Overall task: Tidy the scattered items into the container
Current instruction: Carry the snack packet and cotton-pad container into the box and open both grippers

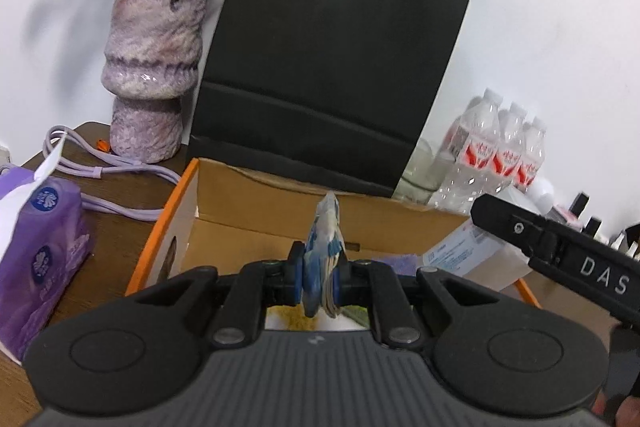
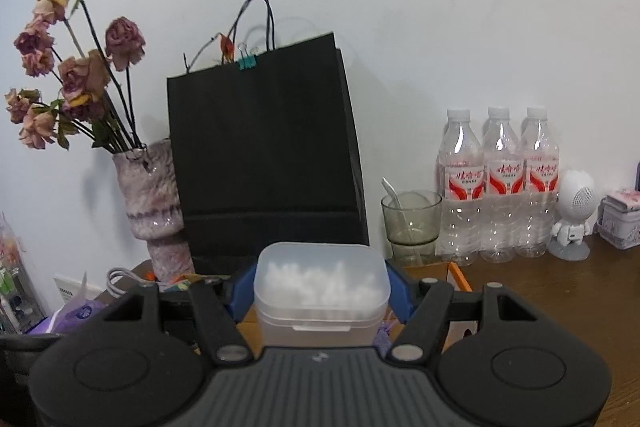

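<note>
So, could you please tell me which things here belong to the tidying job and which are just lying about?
Part of the job: cardboard box; blue-and-white packet in the left tool; clear tub in the right tool.

Lying about: black paper bag; vase; water bottles; glass; tissue pack; cable.

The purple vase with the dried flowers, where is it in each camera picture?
Left wrist view: the purple vase stands upper left, beside the black paper bag.
Right wrist view: vase at middle left, again just left of the bag.
Shared landmark: the black paper bag.
</note>
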Tool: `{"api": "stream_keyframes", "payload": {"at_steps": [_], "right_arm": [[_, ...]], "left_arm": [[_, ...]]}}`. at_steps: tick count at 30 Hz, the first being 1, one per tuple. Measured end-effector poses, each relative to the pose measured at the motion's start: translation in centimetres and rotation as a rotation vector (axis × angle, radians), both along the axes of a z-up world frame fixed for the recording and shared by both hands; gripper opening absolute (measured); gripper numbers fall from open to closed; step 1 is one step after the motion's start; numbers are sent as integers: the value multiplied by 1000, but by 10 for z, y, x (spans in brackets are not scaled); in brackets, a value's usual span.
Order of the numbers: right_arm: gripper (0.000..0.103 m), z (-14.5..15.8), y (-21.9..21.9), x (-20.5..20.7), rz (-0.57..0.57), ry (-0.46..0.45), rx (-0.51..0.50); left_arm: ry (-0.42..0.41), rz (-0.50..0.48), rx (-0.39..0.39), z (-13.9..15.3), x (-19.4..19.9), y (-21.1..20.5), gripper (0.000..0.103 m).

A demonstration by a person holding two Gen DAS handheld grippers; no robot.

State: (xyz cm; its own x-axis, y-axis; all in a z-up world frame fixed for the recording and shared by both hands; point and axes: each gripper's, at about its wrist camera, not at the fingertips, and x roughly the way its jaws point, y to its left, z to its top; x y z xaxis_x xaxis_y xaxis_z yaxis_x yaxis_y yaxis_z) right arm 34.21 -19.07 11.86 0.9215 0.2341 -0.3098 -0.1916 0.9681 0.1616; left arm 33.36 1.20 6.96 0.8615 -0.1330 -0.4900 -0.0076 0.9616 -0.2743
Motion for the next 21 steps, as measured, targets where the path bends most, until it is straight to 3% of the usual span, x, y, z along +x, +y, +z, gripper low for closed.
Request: {"api": "stream_keyframes", "payload": {"at_steps": [2, 3, 4, 5, 7, 13, 21], "right_arm": [[65, -3, 1, 5, 9, 24, -26], [66, -4, 3, 6, 16, 40, -48], [76, -5, 4, 8, 25, 55, -71], [90, -5, 5, 8, 28, 70, -90], [103, -3, 1, 7, 17, 80, -110], [103, 0, -10, 7, 58, 152, -58], [103, 1, -5, 5, 60, 151, -80]], "left_arm": [[21, -3, 2, -3, 2, 0, 31], [35, 2, 3, -4, 3, 0, 63], [48, 31, 14, -4, 2, 1, 78], [57, 74, 39, -3, 1, 2, 102], [44, 90, 75, -1, -1, 2, 103], [23, 84, 94, 4, -6, 0, 103], [18, 95, 108, 6, -10, -3, 103]]}}
